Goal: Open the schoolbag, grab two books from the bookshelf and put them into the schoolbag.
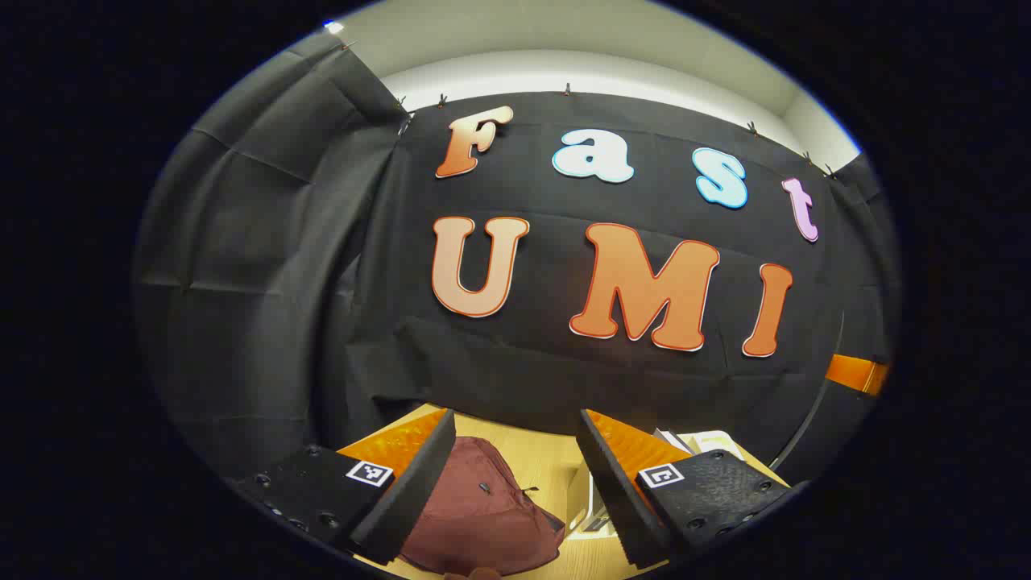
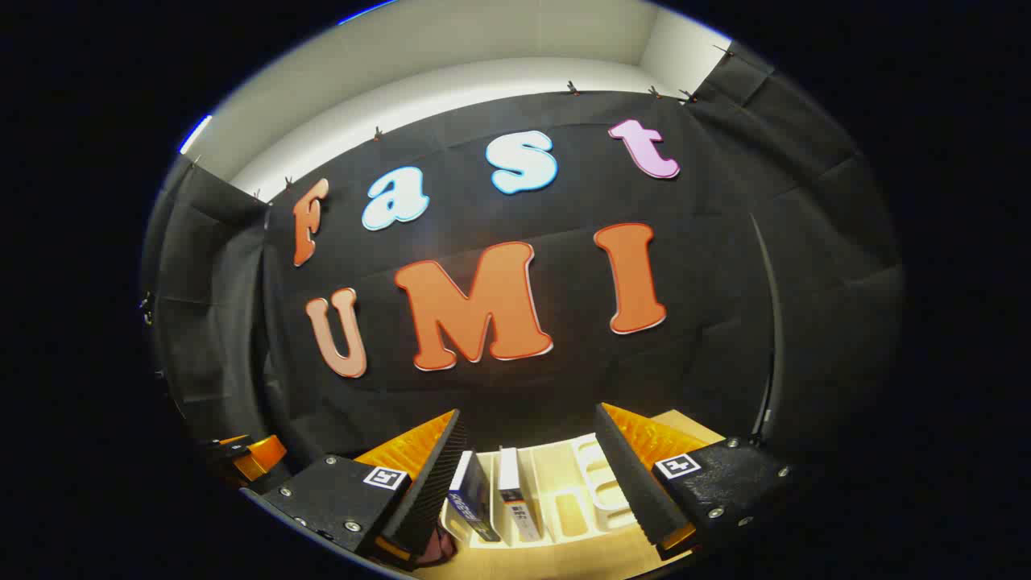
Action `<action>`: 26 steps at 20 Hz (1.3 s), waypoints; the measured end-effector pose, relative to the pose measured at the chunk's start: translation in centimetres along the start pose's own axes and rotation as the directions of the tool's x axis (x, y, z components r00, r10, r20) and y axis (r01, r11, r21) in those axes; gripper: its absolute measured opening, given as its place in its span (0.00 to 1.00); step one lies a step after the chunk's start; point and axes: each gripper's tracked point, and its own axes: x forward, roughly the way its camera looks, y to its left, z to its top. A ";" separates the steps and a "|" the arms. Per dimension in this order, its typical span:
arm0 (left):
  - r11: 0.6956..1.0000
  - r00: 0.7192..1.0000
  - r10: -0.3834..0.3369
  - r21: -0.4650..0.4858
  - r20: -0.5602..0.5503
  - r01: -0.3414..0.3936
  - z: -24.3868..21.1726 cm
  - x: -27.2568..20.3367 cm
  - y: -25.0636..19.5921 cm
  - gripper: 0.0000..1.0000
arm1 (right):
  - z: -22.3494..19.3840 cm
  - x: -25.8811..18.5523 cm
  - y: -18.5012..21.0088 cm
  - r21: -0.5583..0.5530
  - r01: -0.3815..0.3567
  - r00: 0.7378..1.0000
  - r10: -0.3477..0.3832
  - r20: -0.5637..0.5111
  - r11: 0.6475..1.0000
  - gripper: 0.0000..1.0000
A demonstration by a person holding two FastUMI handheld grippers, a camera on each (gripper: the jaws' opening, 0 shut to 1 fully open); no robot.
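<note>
- The left gripper [image 1: 515, 475] is held level above the table [image 1: 541, 461], pointing toward the far cloth wall, its jaws spread wide and holding nothing.
- Between its fingers lies the maroon schoolbag [image 1: 483, 511], near the table's front edge.
- The right gripper [image 2: 527, 475] is also wide open and empty.
- Ahead of it stands the pale bookshelf [image 2: 576, 495], with two upright books [image 2: 495, 499] in its left slots; the slots to the right are free.

I see black cloth [image 1: 266, 266] draping the booth walls, a pale ceiling [image 2: 451, 48] above, a light wooden table [image 1: 544, 459] below.
</note>
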 end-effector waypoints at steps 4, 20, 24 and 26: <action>0.999 1.000 0.012 -0.034 0.010 -0.011 0.3 -0.2 0.0 0.95 | -0.7 -0.6 0.3 -0.075 -0.001 1.000 0.000 -0.016 0.997 0.96; 0.996 0.996 -0.069 0.065 0.050 0.066 2.3 0.0 -1.6 0.94 | 0.3 -1.4 -0.9 -0.120 0.033 0.999 -0.034 -0.006 0.992 0.96; 0.994 0.995 -0.098 0.052 0.030 0.096 1.8 0.4 -2.4 0.94 | 0.5 -1.5 -1.4 -0.152 0.055 0.998 -0.055 0.006 0.987 0.96; 0.993 0.994 -0.109 0.047 0.021 0.108 1.4 0.6 -2.4 0.94 | 0.6 -1.5 -1.7 -0.182 0.068 0.998 -0.066 0.016 0.981 0.96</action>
